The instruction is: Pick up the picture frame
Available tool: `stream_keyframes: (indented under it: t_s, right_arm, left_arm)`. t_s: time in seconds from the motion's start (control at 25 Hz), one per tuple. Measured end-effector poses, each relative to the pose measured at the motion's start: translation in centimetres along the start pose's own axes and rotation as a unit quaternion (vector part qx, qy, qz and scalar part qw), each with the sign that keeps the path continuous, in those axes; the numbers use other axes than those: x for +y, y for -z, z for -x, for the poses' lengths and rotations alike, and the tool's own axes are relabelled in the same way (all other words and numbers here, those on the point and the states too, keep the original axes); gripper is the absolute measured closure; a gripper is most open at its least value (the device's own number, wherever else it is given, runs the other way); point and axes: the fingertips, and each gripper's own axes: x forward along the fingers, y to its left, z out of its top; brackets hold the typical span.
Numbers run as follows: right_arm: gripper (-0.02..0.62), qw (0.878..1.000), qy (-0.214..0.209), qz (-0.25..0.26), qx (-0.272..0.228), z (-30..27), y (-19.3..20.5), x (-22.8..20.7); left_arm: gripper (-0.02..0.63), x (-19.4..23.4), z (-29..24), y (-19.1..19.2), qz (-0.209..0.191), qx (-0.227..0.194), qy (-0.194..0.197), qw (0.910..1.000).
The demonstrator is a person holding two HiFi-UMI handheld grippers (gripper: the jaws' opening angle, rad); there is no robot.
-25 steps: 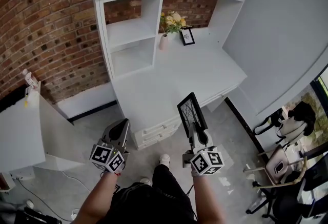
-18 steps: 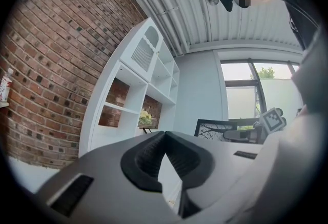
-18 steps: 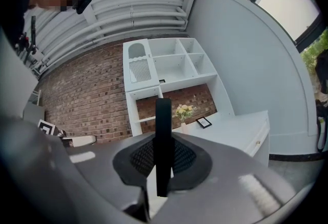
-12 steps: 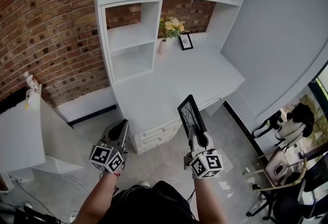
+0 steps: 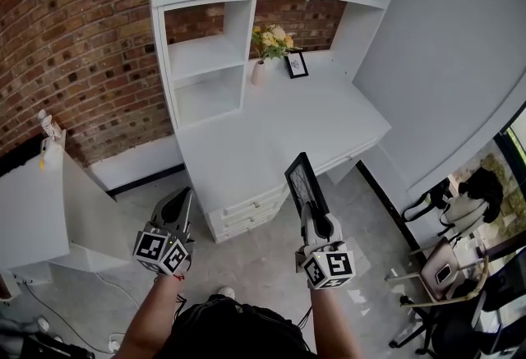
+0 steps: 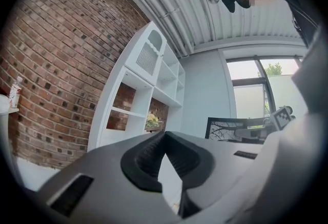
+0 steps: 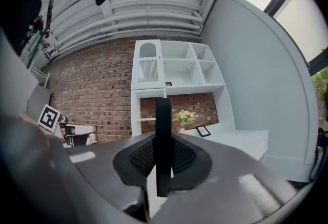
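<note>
Thin, flat, black-rimmed picture frame point(image 5: 302, 181) with bare-branch print, clamped upright in right gripper point(image 5: 309, 209) jaws at lower centre, before the smooth white table point(image 5: 271, 135) (left gripper point(image 5: 181, 197) ribbed jaws together, empty).

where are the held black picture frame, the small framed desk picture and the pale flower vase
black picture frame point(image 5: 302, 182), head view, its glass front
small framed desk picture point(image 5: 297, 65), head view, its centre
pale flower vase point(image 5: 257, 72), head view, its body

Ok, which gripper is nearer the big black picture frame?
Right. The right gripper is shut on the lower edge of the big black picture frame, holding it upright. The left gripper is apart from it, off to its left, shut and empty.
</note>
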Motion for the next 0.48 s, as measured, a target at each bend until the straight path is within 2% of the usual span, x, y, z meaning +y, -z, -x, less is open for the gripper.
stream_keyframes:
  t_s: [0.48]
  right_arm:
    - [0.564, 1.0, 0.0, 0.004, 0.018, 2.9, 0.4, -0.9]
  left_arm:
    - [0.6, -1.6, 2.2, 0.6, 0.004, 0.009, -0.02, 0.9998]
